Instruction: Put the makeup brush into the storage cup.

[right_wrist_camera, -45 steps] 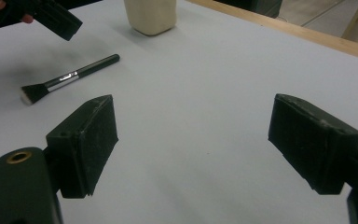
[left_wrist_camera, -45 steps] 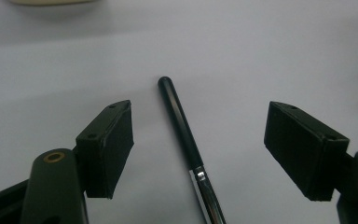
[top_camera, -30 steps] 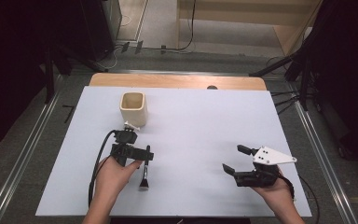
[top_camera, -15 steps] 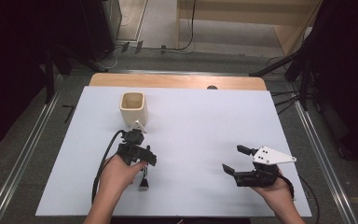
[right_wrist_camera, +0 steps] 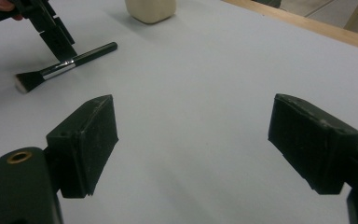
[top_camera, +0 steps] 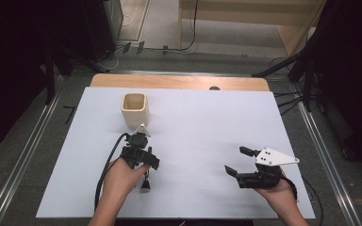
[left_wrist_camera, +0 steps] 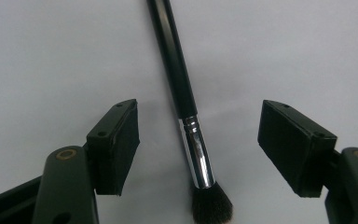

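Here, brush (left_wrist_camera: 186,98): slim glossy black handle, chrome ferrule, dark soft bristles cut off at the frame's bottom.
Left tool (left_wrist_camera: 198,149): jaws wide, just closing slightly, straddling brush untouched.
Right tool (right_wrist_camera: 191,144): matte pads, open, empty.

Left gripper (left_wrist_camera: 198,140) now over brush (left_wrist_camera: 186,116) (narrowing)

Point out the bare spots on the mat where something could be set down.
The widest bare stretch lies between the cup, the right gripper and the mat's far right corner. It is crowded near the left gripper, poised above the makeup brush.
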Motion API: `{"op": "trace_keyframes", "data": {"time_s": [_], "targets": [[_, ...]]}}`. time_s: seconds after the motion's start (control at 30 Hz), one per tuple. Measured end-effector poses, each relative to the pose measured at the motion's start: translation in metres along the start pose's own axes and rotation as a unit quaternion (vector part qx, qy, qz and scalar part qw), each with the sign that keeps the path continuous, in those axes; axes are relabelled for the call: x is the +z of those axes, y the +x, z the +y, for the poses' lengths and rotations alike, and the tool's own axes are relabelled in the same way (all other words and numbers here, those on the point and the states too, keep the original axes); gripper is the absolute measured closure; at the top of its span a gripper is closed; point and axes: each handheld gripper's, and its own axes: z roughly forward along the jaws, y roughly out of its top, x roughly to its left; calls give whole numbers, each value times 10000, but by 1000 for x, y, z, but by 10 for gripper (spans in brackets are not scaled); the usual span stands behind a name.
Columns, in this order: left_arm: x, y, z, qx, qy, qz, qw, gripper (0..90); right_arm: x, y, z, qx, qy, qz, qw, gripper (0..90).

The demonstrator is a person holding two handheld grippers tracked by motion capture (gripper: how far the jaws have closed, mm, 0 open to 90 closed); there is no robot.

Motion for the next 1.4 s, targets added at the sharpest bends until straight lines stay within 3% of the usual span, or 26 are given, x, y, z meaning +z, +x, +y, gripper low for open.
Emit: {"op": "trace_keyframes", "data": {"time_s": [0.17, 0.4, 0.6, 0.73, 1.0, 1.1, 1.17, 1.2, 1.23, 1.4], "targets": [[7, -1, -4, -14, 104, 17, 9999, 311, 0, 0, 0, -6, 11, 4, 10000, 164], [15, -3, -9, -10, 221, 213, 9995, 330, 1, 1, 0, -8, 27, 6, 10000, 164], [19, -12, -11, 73, 168, 586, 9981, 348, 1, 1, 0, -22, 36, 4, 10000, 164], [22, -21, -12, 204, 184, 951, 9951, 365, 1, 1, 0, -22, 37, -7, 10000, 164], [22, -22, -13, 119, 146, 992, 9949, 383, 1, 1, 0, -16, 56, -2, 10000, 164], [21, -25, -14, 7, 131, 1010, 9948, 437, 1, 1, 0, -26, 67, -11, 10000, 165], [20, -28, -15, 81, 143, 992, 9949, 591, 2, 1, 0, -33, 71, -6, 10000, 165], [20, -28, -15, 85, 135, 1005, 9948, 591, 2, 1, 0, -33, 71, -6, 10000, 165], [19, -29, -15, 89, 138, 990, 9950, 654, 2, 1, 0, -27, 79, -10, 10000, 165], [19, -27, -15, 59, 138, 982, 9951, 733, 1, 1, 0, -46, 75, -2, 10000, 165]]}}
